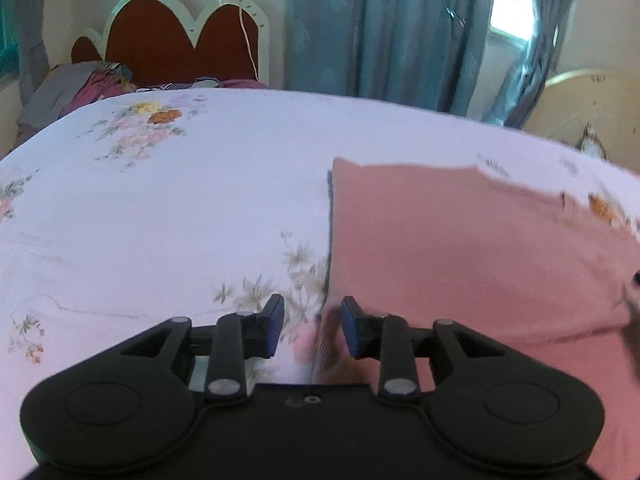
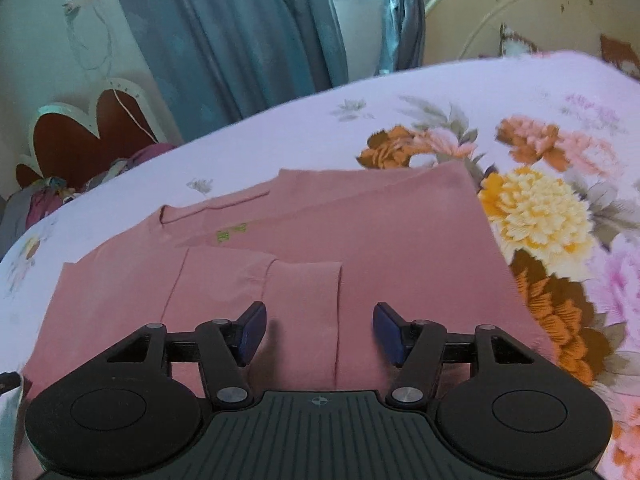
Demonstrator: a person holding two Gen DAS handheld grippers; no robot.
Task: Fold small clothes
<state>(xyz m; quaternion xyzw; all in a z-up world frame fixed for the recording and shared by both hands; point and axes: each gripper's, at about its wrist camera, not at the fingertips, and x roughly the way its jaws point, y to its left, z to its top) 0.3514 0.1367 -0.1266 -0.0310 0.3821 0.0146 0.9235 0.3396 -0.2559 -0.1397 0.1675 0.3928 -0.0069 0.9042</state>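
A pink garment [image 2: 380, 240] lies flat on the floral bedsheet [image 2: 280, 140], with a sleeve [image 2: 304, 292] folded in over its body and a small green mark near the collar. My right gripper [image 2: 320, 310] hovers over that sleeve, jaws wide apart, nothing between the pads. In the left wrist view the same pink garment [image 1: 460, 248] fills the right half, its left edge straight. My left gripper [image 1: 312, 304] sits over that edge near the bottom corner, jaws partly apart. The cloth lies beneath the gap and the pads do not press on it.
The white floral sheet [image 1: 180, 208] stretches left of the garment. A pile of clothes [image 1: 88, 84] lies by the red and white headboard [image 1: 160, 40]. Blue curtains [image 1: 380, 28] hang beyond the bed, and a cream rounded board [image 2: 520, 12] stands at the far right.
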